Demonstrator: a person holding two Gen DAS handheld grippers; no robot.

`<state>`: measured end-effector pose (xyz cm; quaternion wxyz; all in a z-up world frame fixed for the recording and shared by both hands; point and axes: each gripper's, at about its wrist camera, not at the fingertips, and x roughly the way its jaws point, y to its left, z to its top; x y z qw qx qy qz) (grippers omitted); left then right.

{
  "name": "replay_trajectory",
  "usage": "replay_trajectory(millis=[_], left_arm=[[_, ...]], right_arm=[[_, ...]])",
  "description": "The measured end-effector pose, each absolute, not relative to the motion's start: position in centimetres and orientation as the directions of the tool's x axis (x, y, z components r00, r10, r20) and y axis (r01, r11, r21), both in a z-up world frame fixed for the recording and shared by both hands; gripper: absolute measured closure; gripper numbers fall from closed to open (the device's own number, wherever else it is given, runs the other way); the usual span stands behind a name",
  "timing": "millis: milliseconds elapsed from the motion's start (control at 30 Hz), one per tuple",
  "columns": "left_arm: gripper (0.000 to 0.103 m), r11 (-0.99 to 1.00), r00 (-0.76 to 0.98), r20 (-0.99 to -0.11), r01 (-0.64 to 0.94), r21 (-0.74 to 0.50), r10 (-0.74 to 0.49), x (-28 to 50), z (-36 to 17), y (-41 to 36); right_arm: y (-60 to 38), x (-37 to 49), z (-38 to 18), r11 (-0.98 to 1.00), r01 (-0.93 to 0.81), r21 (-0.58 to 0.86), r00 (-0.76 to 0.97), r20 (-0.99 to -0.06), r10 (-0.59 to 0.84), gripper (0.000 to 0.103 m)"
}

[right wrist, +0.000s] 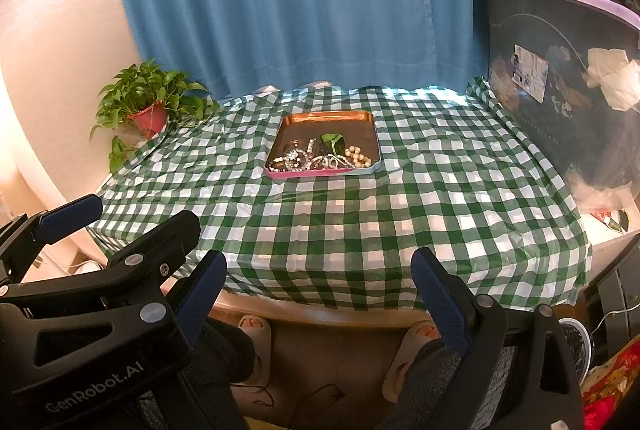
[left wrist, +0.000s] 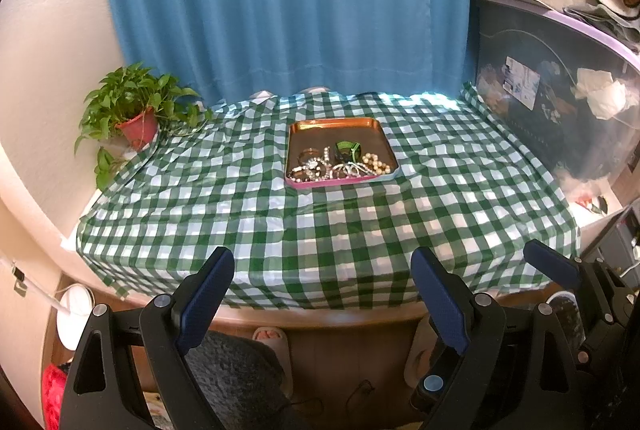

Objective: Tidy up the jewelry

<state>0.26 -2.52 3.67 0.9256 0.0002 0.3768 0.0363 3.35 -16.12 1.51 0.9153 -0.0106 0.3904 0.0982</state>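
A copper tray [left wrist: 340, 124] with a pink and blue rim sits mid-table on the green checked cloth; it also shows in the right wrist view [right wrist: 324, 118]. In its front half lies a heap of jewelry: silver bracelets [left wrist: 316, 168], a pearl strand [left wrist: 376, 163] and a green bangle [left wrist: 347, 149]. The same heap shows in the right wrist view [right wrist: 320, 156]. My left gripper [left wrist: 323, 284] is open and empty, held off the table's near edge. My right gripper [right wrist: 320, 284] is open and empty beside it, to the right.
A potted green plant [left wrist: 136, 110] stands at the table's back left corner. A large dark storage bin [left wrist: 560, 102] borders the right side. A blue curtain [left wrist: 288, 2] hangs behind. Slippered feet [right wrist: 252, 330] are below the near edge.
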Motion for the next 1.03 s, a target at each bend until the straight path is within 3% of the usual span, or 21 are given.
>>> replay_trajectory(millis=[1033], left_arm=[[0.013,0.994,0.693,-0.712,-0.098,0.057,0.109,-0.1,3.1,-2.8]], right_arm=[[-17.3,3.6,0.5,0.976,-0.205,0.068,0.658,-0.729,0.189,0.011]])
